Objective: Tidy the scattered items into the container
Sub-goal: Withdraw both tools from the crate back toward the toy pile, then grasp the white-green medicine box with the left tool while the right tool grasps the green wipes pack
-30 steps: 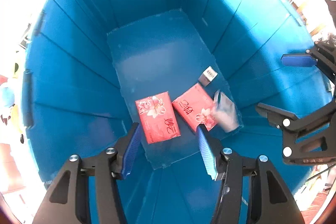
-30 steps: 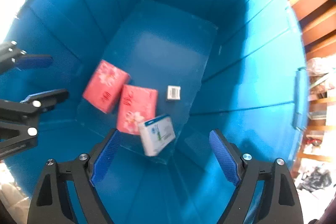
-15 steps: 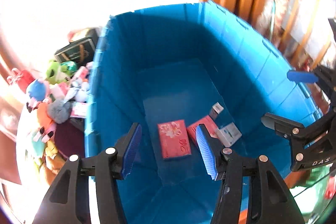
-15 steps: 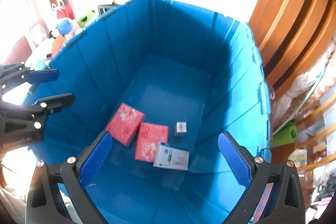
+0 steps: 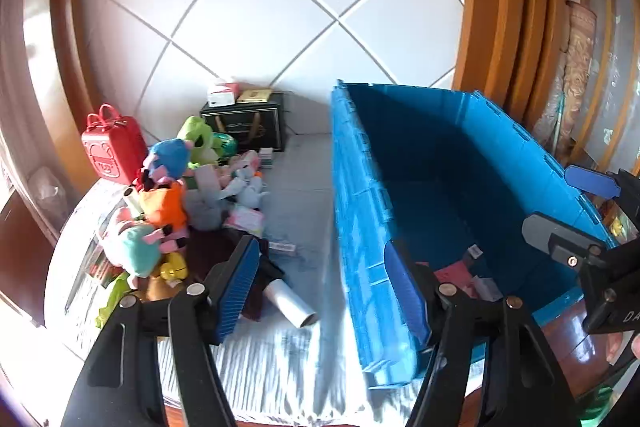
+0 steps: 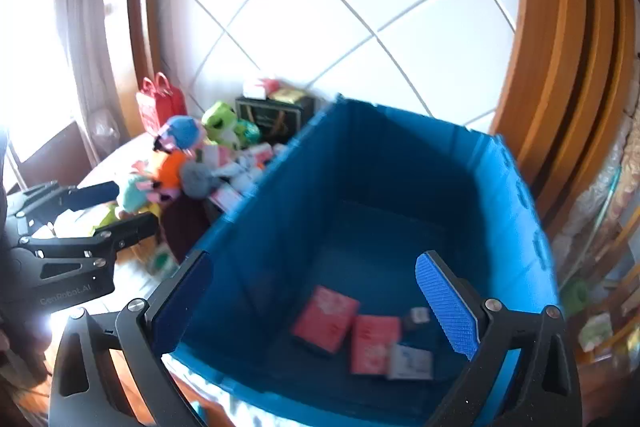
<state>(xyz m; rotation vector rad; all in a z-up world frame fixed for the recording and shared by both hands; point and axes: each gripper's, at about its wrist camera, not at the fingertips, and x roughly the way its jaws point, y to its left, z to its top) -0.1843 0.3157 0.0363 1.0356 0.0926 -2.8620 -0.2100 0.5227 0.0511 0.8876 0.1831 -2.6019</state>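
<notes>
Both the left tool and right tool gape empty by the blue crate, while the soft, light plush toys heaped left on the counter should squash easily if pinched mid-body.

wrist views above, sharing blue bin

left tool jaws spread, empty; right tool likewise.

"GenRobot.AI" on left gripper, seemingly "DA" on right gripper
</notes>
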